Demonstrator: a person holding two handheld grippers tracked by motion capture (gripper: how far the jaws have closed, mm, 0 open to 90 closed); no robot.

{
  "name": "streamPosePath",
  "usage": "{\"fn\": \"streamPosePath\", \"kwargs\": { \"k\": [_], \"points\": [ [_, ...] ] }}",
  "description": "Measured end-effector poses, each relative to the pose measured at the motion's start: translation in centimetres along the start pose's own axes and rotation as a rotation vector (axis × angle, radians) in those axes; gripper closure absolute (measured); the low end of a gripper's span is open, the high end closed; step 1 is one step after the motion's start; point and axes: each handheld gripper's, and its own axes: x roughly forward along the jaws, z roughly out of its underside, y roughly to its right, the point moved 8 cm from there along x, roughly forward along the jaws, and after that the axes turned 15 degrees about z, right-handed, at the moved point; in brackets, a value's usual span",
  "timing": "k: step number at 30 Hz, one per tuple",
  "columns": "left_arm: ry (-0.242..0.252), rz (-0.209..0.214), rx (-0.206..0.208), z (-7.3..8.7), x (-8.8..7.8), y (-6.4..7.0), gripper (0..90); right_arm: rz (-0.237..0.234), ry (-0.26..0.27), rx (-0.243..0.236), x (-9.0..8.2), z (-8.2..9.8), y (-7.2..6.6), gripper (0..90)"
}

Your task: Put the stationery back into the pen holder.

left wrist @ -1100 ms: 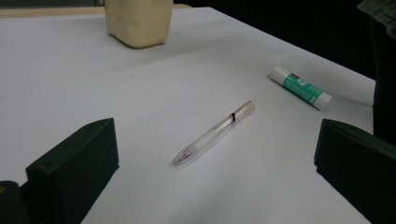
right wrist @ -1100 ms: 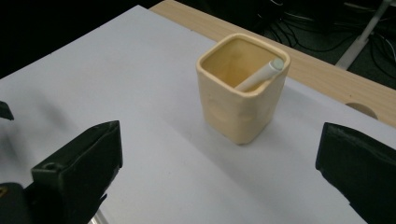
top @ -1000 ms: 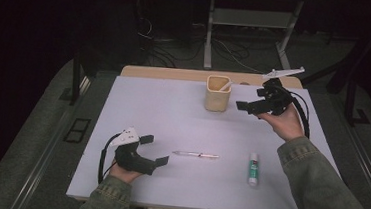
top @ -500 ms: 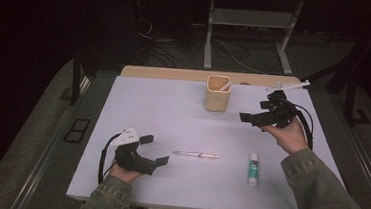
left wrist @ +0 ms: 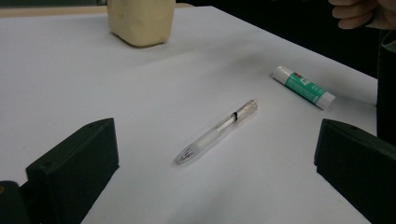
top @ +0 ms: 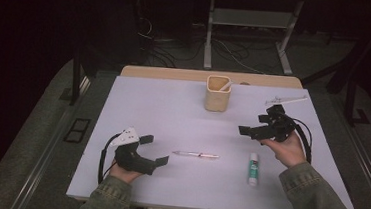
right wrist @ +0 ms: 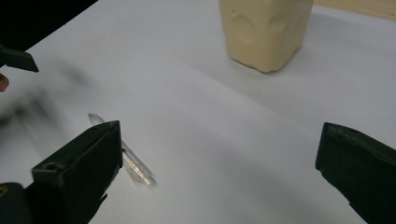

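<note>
A cream cup stands near the far edge of the table, with a pale stick-like thing, too small to make out, leaning inside it. The left gripper rests near the near left corner, its jaws spread wide and empty, pointing at the clear pen that lies flat toward the near edge, apart from both grippers. The right gripper is held above the table's right side, jaws wide apart and holding nothing, wrist raised over the glue stick.
</note>
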Motion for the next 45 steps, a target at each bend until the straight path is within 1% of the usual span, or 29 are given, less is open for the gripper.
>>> {"fn": "streamPosePath", "kwargs": {
  "k": [2, 13, 17, 22, 23, 26, 31, 33, 34, 41, 43, 45],
  "points": [
    [0.000, -0.001, 0.001, 0.0, 0.0, 0.0, 0.0, -0.002, -0.006, 0.008, -0.1, 0.4, -0.1, 0.3],
    [0.002, -0.003, 0.005, -0.1, -0.1, 0.0, 0.0, -0.010, -0.004, 0.034, -0.5, 1.9, -0.6, 0.4],
    [0.003, -0.002, 0.004, -0.1, -0.1, 0.0, 0.0, -0.015, -0.008, 0.055, -0.5, 2.7, -0.7, 0.3],
    [0.000, -0.003, 0.006, -0.1, -0.1, 0.0, 0.0, -0.016, -0.016, 0.084, -0.4, 3.7, -0.5, 0.3],
    [0.001, -0.002, 0.006, -0.1, -0.1, 0.0, 0.0, -0.016, -0.021, 0.094, -0.3, 4.0, -0.4, 0.3],
    [0.000, -0.003, 0.006, -0.1, -0.1, 0.0, 0.0, 0.013, -0.045, 0.110, 0.0, 4.7, 0.0, 0.3],
    [0.000, -0.003, 0.006, 0.0, -0.1, 0.0, 0.0, 0.042, -0.091, 0.180, 0.5, 6.1, 0.8, 0.3],
    [0.000, -0.002, 0.005, 0.0, -0.1, 0.0, 0.0, 0.044, -0.101, 0.190, 0.7, 6.5, 1.0, 0.3],
    [-0.001, -0.001, 0.006, 0.0, -0.1, 0.0, 0.0, 0.045, -0.109, 0.205, 0.7, 6.8, 1.0, 0.3],
    [-0.002, -0.003, 0.004, 0.0, 0.0, 0.0, 0.0, 0.061, -0.160, 0.234, 1.3, 8.2, 1.2, 0.3],
    [-0.002, -0.003, 0.005, 0.0, 0.0, 0.0, 0.0, 0.076, -0.182, 0.251, 1.4, 8.5, 1.2, 0.4],
    [-0.003, -0.003, 0.005, 0.0, 0.0, 0.0, 0.0, 0.087, -0.207, 0.259, 1.6, 8.8, 1.2, 0.4]
  ]
}}
